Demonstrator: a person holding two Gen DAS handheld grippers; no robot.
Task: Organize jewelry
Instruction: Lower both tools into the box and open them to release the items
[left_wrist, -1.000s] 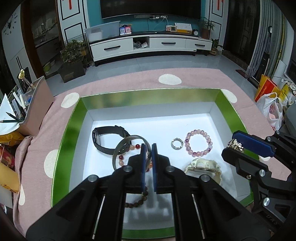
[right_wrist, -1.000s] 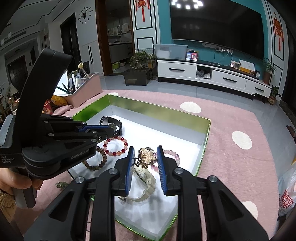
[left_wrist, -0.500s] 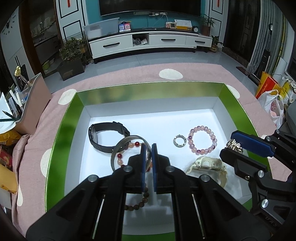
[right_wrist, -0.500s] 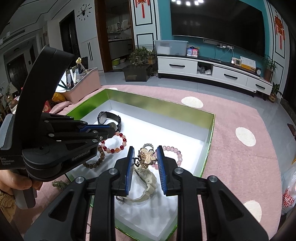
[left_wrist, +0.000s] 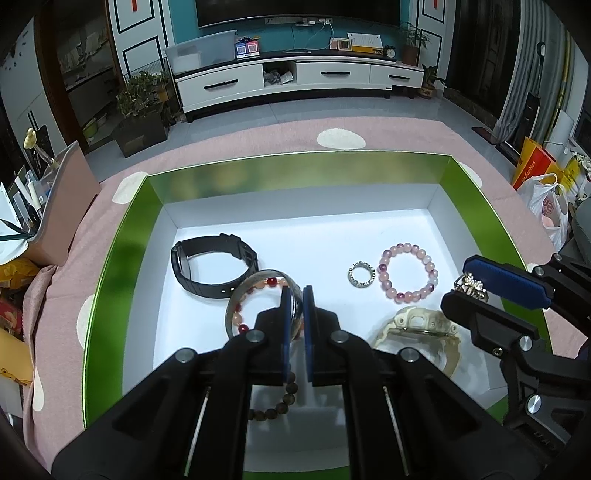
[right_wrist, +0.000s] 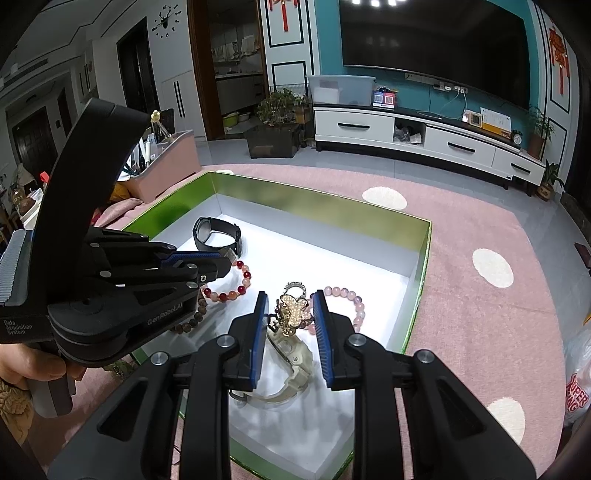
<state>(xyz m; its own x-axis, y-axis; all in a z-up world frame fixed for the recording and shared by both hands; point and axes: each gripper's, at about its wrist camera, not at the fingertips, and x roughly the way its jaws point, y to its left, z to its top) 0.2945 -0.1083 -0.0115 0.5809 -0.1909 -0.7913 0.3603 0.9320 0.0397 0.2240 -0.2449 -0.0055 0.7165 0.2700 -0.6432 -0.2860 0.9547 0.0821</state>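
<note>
A green-walled box (left_wrist: 110, 280) with a white floor sits on the pink spotted cloth (left_wrist: 258, 140). At its left lies a black watch (left_wrist: 212, 267). Just right of it, the left gripper (left_wrist: 296, 295) is clamped on the rim of a grey bangle (left_wrist: 255, 280), held above a red-and-orange bead bracelet (right_wrist: 231, 291). Further right lie a small silver ring (left_wrist: 361, 273) and a pink bead bracelet (left_wrist: 408, 271), with a cream watch (left_wrist: 421, 326) nearer. At the right edge the right gripper (right_wrist: 290, 314) pinches a gold rhinestone brooch (right_wrist: 291, 314).
</note>
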